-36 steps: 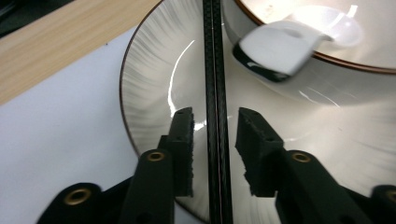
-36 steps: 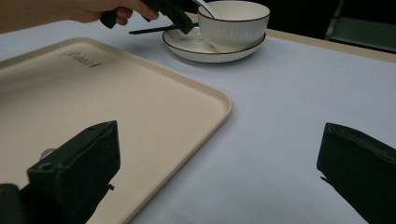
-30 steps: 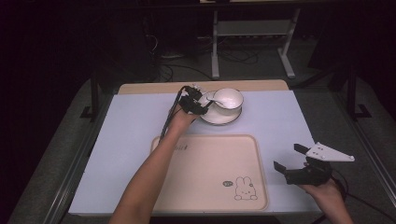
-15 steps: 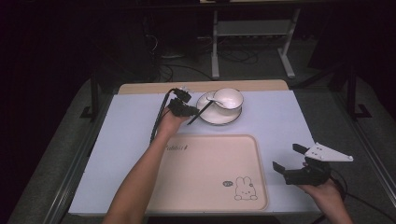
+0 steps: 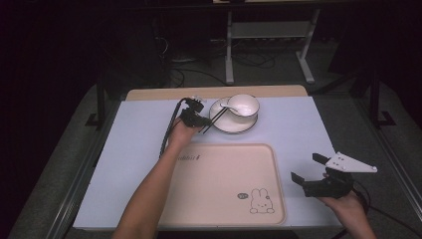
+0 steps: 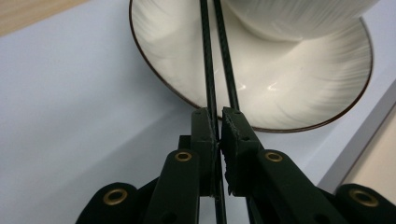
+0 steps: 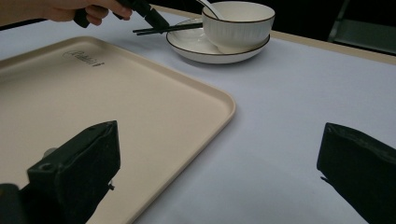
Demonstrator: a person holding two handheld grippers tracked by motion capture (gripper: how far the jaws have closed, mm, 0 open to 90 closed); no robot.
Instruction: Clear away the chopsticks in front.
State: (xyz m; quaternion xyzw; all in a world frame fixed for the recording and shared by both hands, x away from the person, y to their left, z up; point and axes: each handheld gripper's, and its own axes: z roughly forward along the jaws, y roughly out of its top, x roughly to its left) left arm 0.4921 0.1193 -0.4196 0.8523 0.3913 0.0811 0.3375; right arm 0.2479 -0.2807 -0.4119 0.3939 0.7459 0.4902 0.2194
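Note:
A pair of black chopsticks (image 6: 217,70) lies across the rim of a white plate (image 6: 289,93) that carries a ribbed white bowl (image 6: 299,18). My left gripper (image 6: 218,126) has just been closing, and its pads now press on the near ends of the chopsticks. From above, the left gripper (image 5: 198,118) sits just left of the plate (image 5: 224,124), with the chopsticks (image 5: 217,118) reaching toward the bowl (image 5: 243,104). A spoon (image 7: 208,7) rests in the bowl. My right gripper (image 5: 305,167) hovers open at the table's near right, nothing between its fingers.
A beige tray (image 5: 224,184) with a rabbit print lies at the front centre of the pale blue table cover (image 5: 129,149), between the two hands. A cable trails from the left gripper along the forearm. Dark floor and a metal stand lie beyond the table's far edge.
The left gripper has drawn slightly left and toward the near side, away from the bowl, and its jaws have closed on the chopsticks. The right hand has stayed put.

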